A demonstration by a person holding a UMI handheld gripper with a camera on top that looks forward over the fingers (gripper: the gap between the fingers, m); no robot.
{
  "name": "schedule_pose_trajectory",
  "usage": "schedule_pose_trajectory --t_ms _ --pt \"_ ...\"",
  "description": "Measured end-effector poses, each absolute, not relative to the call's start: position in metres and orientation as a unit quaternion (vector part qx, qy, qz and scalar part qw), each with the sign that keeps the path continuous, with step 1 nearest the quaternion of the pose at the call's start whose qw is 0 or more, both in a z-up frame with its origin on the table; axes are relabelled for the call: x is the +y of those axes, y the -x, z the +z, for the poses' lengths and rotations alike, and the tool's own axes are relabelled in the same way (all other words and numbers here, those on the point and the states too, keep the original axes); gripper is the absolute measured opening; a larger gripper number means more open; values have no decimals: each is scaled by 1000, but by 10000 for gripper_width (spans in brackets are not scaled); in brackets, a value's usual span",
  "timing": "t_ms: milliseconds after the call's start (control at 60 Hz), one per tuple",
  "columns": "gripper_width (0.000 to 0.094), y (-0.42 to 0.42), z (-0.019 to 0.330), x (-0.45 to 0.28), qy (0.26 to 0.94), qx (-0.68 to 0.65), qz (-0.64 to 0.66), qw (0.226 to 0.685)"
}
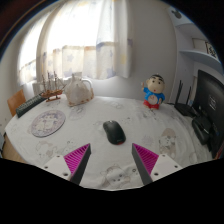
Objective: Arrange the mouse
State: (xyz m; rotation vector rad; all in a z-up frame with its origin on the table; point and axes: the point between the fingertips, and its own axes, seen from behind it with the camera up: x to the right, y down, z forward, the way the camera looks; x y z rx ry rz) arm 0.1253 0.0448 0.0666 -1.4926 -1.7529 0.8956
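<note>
A black computer mouse (114, 131) lies on the white patterned tablecloth (90, 135), just ahead of my fingers and roughly centred between them. My gripper (112, 160) is open, its two magenta pads (78, 156) spread wide apart with only cloth between them. The mouse lies beyond the fingertips, untouched.
A round plate (47, 123) sits to the left, a glass jar (79, 91) and a small rack (52, 90) behind it. A cartoon figure toy (152, 92) stands at the back right. A dark monitor (210, 100) and a black stand (184, 100) are at the right. Curtains hang behind.
</note>
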Motion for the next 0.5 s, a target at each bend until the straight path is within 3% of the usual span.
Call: schedule_pose_trajectory --t_ms 500 --pt "860 13 -4 59 584 -655 328 350"
